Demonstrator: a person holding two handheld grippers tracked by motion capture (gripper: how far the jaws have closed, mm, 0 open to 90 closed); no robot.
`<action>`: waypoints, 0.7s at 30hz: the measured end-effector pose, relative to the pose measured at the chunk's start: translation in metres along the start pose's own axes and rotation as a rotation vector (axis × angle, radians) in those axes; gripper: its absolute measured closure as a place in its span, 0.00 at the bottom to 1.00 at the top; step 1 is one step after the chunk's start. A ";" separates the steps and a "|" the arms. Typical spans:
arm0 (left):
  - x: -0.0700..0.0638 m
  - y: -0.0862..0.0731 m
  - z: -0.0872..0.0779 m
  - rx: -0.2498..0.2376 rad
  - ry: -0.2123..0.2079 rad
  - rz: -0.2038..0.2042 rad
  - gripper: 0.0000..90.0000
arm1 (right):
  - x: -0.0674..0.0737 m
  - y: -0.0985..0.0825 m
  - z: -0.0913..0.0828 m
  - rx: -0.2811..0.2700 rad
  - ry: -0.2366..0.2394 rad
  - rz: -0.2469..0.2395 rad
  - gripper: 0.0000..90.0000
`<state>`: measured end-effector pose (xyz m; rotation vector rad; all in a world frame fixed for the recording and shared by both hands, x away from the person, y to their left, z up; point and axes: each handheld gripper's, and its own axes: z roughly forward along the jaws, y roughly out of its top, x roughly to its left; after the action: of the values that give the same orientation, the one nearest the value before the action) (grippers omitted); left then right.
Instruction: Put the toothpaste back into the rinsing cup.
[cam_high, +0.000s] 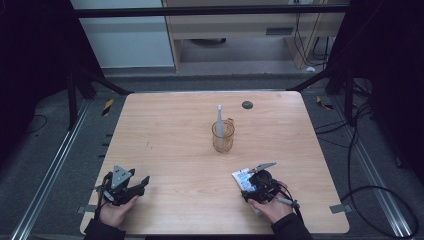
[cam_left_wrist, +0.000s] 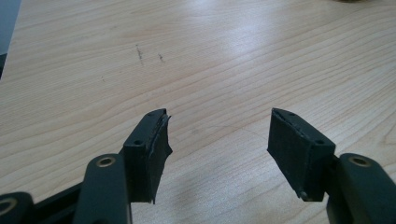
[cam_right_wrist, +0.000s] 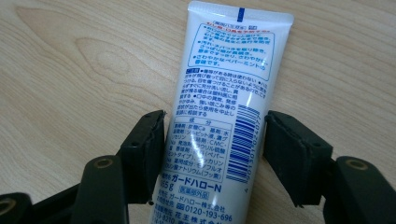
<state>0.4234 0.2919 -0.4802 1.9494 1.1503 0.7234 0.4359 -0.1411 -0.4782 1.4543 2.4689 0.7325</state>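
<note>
A white toothpaste tube (cam_right_wrist: 224, 70) with blue print lies lengthwise between the jaws of my right gripper (cam_right_wrist: 215, 140). Both pads sit against its edges, and its crimped end points away from me just over the wood. From above, the tube (cam_high: 242, 178) sticks out of the right gripper (cam_high: 248, 183) at the front right of the table. My left gripper (cam_left_wrist: 217, 135) is open over bare wood with nothing between its pads, and it rests at the front left (cam_high: 140, 176). Mid-table stands a clear amber cup (cam_high: 223, 139) holding an upright toothbrush (cam_high: 219, 119).
The wooden table (cam_high: 165, 130) has a small black disc (cam_high: 247, 104) near its far edge. Metal rails run along both sides of the table, and cables lie on the floor to the right.
</note>
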 end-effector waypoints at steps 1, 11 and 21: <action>0.000 0.000 0.000 0.001 -0.001 0.000 0.42 | 0.000 0.000 0.001 0.000 0.002 -0.003 0.43; 0.000 0.000 0.001 0.002 -0.001 0.000 0.41 | 0.004 0.003 0.003 0.037 -0.016 -0.028 0.49; -0.001 0.001 0.001 0.006 -0.003 -0.002 0.41 | 0.004 0.008 0.000 0.068 -0.016 -0.013 0.63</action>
<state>0.4245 0.2905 -0.4804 1.9537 1.1537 0.7161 0.4397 -0.1346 -0.4742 1.4599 2.5114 0.6377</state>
